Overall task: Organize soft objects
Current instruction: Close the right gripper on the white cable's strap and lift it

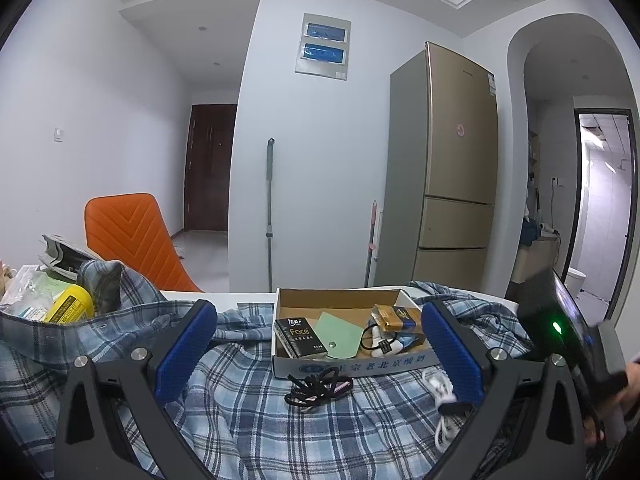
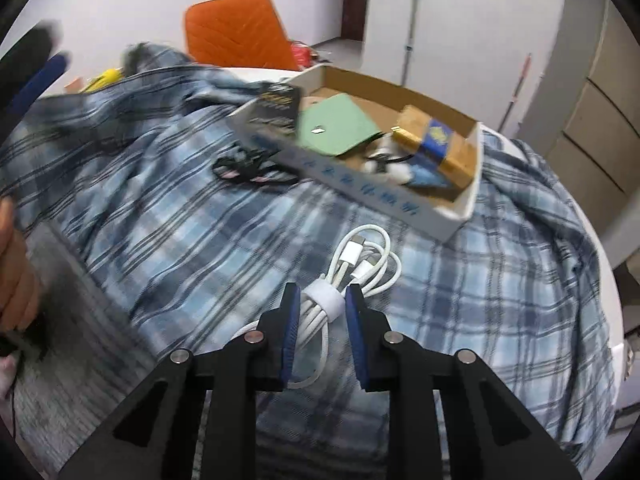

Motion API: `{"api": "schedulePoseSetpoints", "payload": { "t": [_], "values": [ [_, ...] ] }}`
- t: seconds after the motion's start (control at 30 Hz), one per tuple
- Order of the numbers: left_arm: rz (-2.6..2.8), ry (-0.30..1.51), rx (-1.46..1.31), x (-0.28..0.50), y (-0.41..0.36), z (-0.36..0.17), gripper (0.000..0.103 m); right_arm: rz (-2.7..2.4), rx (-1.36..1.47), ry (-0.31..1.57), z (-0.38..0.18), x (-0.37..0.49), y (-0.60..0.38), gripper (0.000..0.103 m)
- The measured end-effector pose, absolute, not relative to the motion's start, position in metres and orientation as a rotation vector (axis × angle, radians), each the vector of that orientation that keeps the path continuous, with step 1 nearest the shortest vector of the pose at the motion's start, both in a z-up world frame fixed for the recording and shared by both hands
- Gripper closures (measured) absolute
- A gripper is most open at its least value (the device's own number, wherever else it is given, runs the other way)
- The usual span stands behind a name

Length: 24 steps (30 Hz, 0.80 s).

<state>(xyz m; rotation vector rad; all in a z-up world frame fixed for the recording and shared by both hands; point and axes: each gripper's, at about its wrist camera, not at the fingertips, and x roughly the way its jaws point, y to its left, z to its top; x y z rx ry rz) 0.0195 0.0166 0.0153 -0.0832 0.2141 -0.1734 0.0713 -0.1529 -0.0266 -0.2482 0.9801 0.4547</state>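
A blue plaid shirt lies spread over the table; it also shows in the right wrist view. My right gripper is shut on a coiled white cable at its strap, just above the shirt. The cable also shows in the left wrist view. My left gripper is open and empty above the shirt. A black hair tie bundle lies on the shirt in front of a cardboard box; the bundle and box are blurred in the right wrist view.
The box holds a black Face pack, a green card and a gold-blue pack. A yellow bottle and clutter sit far left. An orange chair stands behind the table, a fridge at right.
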Motion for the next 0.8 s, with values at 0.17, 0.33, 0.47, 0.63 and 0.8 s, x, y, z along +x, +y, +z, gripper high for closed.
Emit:
{"api": "schedulePoseSetpoints", "payload": {
  "t": [0.17, 0.33, 0.47, 0.63, 0.8],
  "values": [
    [-0.164, 0.215, -0.068, 0.021, 0.015, 0.012, 0.000, 0.451, -0.271, 0.953, -0.029, 0.095, -0.148, 0.080],
    [-0.165, 0.224, -0.063, 0.023, 0.014, 0.009, 0.000, 0.472, -0.251, 1.005, -0.042, 0.107, -0.142, 0.080],
    [-0.168, 0.222, -0.065, 0.023, 0.014, 0.009, 0.000, 0.458, -0.268, 1.022, -0.050, 0.107, -0.140, 0.080],
    [-0.170, 0.224, -0.063, 0.023, 0.013, 0.008, 0.000, 0.454, -0.200, 1.058, -0.047, 0.105, -0.150, 0.050],
    [-0.171, 0.234, -0.050, 0.024, 0.011, 0.006, 0.000, 0.497, -0.162, 1.063, -0.042, 0.094, -0.152, 0.043]
  ]
}}
